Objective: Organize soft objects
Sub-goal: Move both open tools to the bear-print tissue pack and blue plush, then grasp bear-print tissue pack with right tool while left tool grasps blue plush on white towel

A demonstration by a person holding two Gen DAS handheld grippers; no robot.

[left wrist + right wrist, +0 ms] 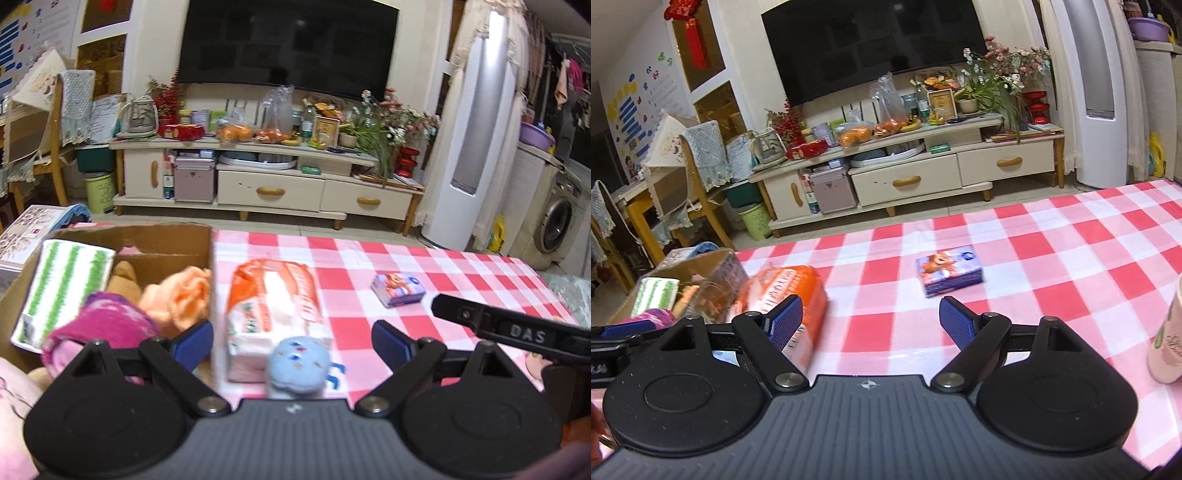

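Observation:
My left gripper (291, 341) is open above the red checked tablecloth (424, 273). A rolled light blue sock (298, 364) lies between its jaws, next to an orange tissue pack (275, 306). A cardboard box (173, 236) on the left holds a green striped cloth (64, 288), an orange cloth (181, 299) and a magenta sock roll (105, 325). A small purple tissue packet (398, 290) lies further right. My right gripper (871, 325) is open and empty, with the purple packet (948, 270) ahead and the orange pack (792, 291) by its left finger.
A pale cup (1167, 343) stands at the right edge of the table. The right gripper's finger (517, 325) reaches in at the right of the left wrist view. Beyond the table are a TV cabinet (266, 184), chairs (698, 177) and a tall white air conditioner (476, 129).

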